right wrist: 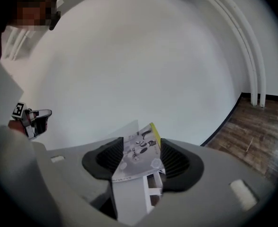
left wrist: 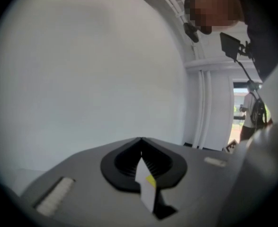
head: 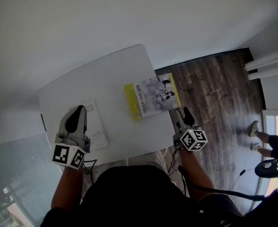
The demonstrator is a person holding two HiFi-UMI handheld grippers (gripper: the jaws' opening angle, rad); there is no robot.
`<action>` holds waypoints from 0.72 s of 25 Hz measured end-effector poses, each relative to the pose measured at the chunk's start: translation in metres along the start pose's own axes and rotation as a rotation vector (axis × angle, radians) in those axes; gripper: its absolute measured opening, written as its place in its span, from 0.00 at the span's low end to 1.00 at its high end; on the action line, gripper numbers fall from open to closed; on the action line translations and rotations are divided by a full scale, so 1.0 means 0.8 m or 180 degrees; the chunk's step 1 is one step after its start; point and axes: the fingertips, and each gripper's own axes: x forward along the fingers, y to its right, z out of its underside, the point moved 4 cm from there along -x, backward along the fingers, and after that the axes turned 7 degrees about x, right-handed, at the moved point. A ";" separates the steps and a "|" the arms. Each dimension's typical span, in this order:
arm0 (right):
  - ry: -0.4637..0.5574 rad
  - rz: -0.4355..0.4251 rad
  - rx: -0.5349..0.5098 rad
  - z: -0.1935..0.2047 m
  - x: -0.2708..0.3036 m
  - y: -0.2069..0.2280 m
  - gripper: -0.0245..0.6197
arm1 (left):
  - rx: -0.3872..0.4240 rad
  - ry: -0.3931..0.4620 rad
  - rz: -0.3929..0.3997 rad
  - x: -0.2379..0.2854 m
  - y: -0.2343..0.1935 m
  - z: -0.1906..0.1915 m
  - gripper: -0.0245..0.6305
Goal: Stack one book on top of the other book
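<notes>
Book (head: 153, 96), yellow spine, flat at tabletop (head: 110, 74) right edge. White book (head: 97, 129) beneath left claw (head: 78, 115), closed, empty. Right claw (head: 184, 113) open, just beside yellow-spined book's corner.

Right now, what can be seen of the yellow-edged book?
The book lies flat and closed on the white table, with its right part jutting past the table's edge. The cover is pale grey with dark cartoon figures and a yellow strip along one long side. The right gripper is open beside its near corner and is not gripping it.

White table (head: 111, 77): yellow-spined book (head: 153, 96) overhanging edge, white book (head: 97, 129).
</notes>
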 end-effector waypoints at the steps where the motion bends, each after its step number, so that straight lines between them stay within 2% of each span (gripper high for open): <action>1: -0.0025 0.0010 0.0024 0.001 0.004 0.005 0.43 | -0.0009 -0.0004 -0.0039 0.001 -0.003 -0.001 0.05; 4: -0.0146 0.0037 0.0087 0.008 0.016 0.020 0.50 | 0.0020 -0.0029 -0.0069 0.006 -0.004 0.000 0.05; 10: -0.0309 0.0035 0.0210 0.020 0.039 0.050 0.52 | 0.0049 -0.0121 -0.0136 0.012 -0.003 0.008 0.05; 18: -0.0611 -0.0327 0.0317 0.028 0.071 0.053 0.59 | 0.0096 -0.0240 -0.0176 0.015 -0.005 0.007 0.04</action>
